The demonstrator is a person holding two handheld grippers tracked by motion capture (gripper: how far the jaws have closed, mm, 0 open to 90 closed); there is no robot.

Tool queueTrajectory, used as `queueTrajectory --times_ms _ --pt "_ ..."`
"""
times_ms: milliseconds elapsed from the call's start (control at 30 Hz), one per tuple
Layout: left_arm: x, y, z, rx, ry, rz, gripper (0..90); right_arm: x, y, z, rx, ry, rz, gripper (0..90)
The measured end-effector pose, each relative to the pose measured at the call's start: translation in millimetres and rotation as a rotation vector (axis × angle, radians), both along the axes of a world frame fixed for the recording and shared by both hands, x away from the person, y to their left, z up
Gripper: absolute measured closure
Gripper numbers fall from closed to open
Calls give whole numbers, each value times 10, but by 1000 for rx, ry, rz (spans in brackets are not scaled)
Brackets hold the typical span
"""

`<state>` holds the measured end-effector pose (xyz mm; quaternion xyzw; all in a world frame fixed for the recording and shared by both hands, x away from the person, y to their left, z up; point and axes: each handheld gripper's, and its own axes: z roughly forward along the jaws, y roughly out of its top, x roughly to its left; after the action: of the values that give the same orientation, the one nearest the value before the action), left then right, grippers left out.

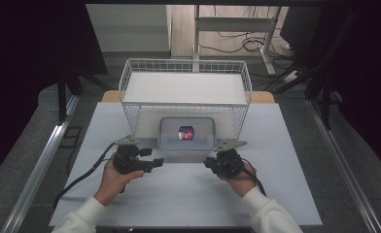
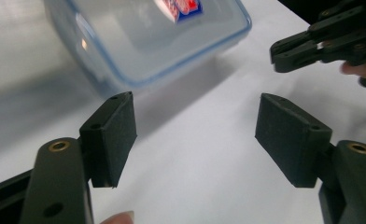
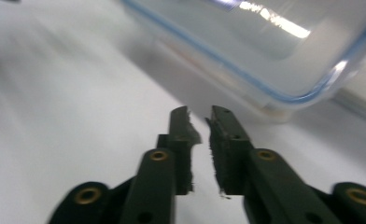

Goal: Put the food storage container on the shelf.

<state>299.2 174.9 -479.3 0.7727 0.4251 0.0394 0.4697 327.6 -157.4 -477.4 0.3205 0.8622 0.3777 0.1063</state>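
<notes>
A clear plastic box (image 1: 171, 138) with a blue-edged lid and a red and blue sticker (image 1: 186, 132) lies on the white table, just in front of the wire basket. My left gripper (image 1: 157, 161) rests at the box's near left corner, jaws wide apart and bare. In the left gripper view, that gripper (image 2: 196, 100) points past the box (image 2: 139, 42) across bare table. My right gripper (image 1: 207, 161) sits at the near right corner. In the right gripper view, its jaws (image 3: 200, 112) are nearly together with nothing between them, just short of the box's corner (image 3: 265, 51).
A white wire basket (image 1: 186, 63) stands behind the box at the table's far side. The white table top (image 1: 276, 145) stretches to both sides and toward the person. Metal rails run along the floor left and right. A desk frame and cables lie beyond.
</notes>
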Motion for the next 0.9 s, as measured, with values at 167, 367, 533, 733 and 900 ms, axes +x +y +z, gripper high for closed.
queueTrajectory --times_ms 167,367,533,733,900 --pt "-138 90 -113 26 16 13 310 8 165 -102 -77 -18 33 876" --pt "-238 126 -175 53 24 20 305 131 398 -199 -96 -22 21 888" --pt "-332 148 -180 80 13 16 297 258 592 -292 -108 -11 -7 888" --pt "-365 143 -173 81 7 12 285 369 671 -351 -111 7 -32 889" --pt "-359 164 -156 74 5 20 277 401 720 -382 -124 0 -33 889"
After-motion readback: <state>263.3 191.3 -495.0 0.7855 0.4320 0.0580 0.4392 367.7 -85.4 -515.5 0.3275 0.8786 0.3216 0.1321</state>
